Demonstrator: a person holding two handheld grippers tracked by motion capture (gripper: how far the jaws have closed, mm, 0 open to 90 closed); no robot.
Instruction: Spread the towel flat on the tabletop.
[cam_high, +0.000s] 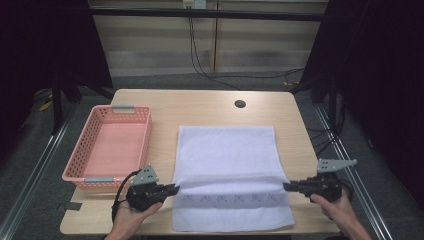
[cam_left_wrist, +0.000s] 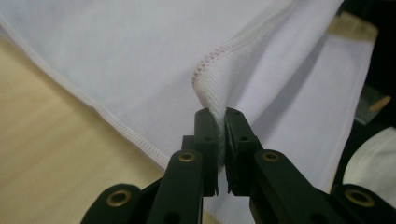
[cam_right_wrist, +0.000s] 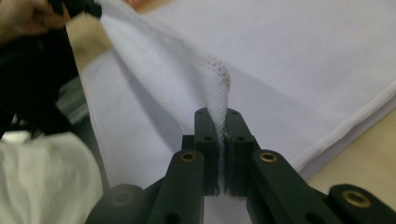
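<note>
A white towel (cam_high: 225, 150) lies spread on the wooden table (cam_high: 200, 107), its near part folded so that a patterned band faces up. My left gripper (cam_high: 175, 189) is shut on the towel's left edge; in the left gripper view the hemmed corner (cam_left_wrist: 208, 81) is pinched between its jaws (cam_left_wrist: 220, 114). On the opposite side, my right gripper (cam_high: 286, 186) is shut on the towel's right edge, and the right gripper view has the stitched corner (cam_right_wrist: 219, 79) clamped at its jaws (cam_right_wrist: 220, 114). Both grippers hold the fold line low over the table.
A pink plastic basket (cam_high: 80, 172) stands at the table's left, just behind my left hand. A round cable hole (cam_high: 240, 104) is at the table's far side. Black frame posts and cables stand beyond the table.
</note>
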